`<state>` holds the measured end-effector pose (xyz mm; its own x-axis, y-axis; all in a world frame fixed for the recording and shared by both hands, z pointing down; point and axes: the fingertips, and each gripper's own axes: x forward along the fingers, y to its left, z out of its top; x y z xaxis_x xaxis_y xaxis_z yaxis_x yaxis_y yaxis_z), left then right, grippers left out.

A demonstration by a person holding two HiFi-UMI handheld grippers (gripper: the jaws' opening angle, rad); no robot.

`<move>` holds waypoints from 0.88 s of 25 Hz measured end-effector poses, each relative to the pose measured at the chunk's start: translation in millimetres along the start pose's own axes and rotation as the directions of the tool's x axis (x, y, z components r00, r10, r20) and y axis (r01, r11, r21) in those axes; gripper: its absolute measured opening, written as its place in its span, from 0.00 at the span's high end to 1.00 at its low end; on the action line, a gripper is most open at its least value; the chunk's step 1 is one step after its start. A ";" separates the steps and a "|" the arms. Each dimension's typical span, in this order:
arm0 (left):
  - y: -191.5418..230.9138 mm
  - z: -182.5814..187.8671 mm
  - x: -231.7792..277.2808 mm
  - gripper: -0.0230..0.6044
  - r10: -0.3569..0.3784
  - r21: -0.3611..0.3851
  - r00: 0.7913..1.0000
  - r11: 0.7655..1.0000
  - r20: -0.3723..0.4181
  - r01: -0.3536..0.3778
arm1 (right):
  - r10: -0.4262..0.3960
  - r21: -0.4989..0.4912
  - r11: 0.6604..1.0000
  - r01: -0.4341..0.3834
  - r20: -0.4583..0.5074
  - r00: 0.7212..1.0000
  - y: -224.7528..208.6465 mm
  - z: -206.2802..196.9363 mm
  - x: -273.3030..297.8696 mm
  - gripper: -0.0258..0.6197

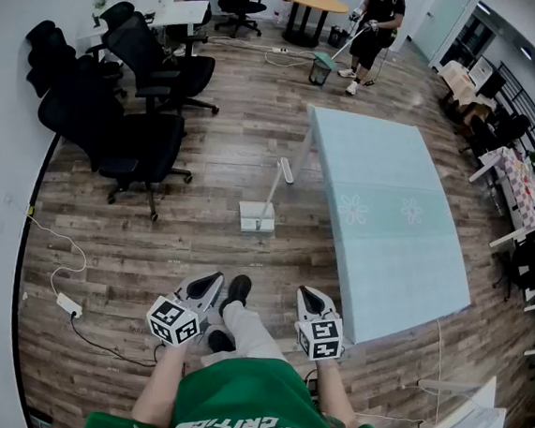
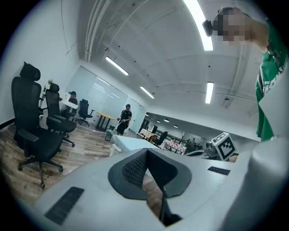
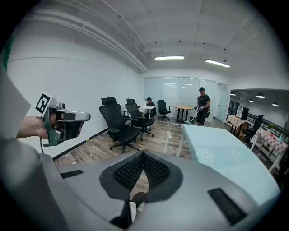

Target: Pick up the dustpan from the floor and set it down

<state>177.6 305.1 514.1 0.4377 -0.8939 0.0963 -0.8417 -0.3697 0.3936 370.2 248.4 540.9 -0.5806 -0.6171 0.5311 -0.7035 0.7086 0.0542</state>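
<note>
— Looking ahead, where's the dustpan (image 1: 256,219)?
— Twelve o'clock, upright on the floor (image 1: 151,254) beside the surface (image 1: 388,229). Chairs (image 1: 133,139) at ten.
— Hands?
— Both closed, empty: left hand-held gripper (image 1: 208,285) at seven, right hand-held gripper (image 1: 312,299) at five.

White dustpan (image 1: 254,218), pale teal flower-printed table (image 1: 384,173), brown plank floor (image 1: 150,263), black chairs (image 1: 133,144)
</note>
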 end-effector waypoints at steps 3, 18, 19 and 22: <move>6.2 2.4 1.2 0.96 -0.001 -0.001 1.000 1.000 0.000 0.001 | 0.001 -0.006 1.000 -0.001 0.004 1.000 2.1 4.8 6.7 0.95; 88.1 15.6 65.0 0.96 -0.007 -0.006 0.999 1.000 -0.046 0.007 | -0.020 0.026 0.999 0.020 -0.008 1.000 -37.8 31.3 112.5 0.95; 98.1 18.4 74.0 0.96 -0.006 -0.006 0.999 1.000 -0.053 0.006 | -0.016 0.026 1.000 0.017 -0.018 1.000 -43.9 34.0 127.2 0.95; 129.8 30.2 102.5 0.96 -0.003 0.000 0.997 1.000 -0.077 0.003 | -0.003 0.039 0.999 0.005 -0.060 0.998 -63.5 43.6 175.3 0.95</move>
<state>103.6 157.8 547.4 0.4633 -0.8706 0.1656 -0.8405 -0.3725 0.3934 295.3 80.4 593.7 -0.5531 -0.5977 0.5804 -0.7219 0.6916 0.0242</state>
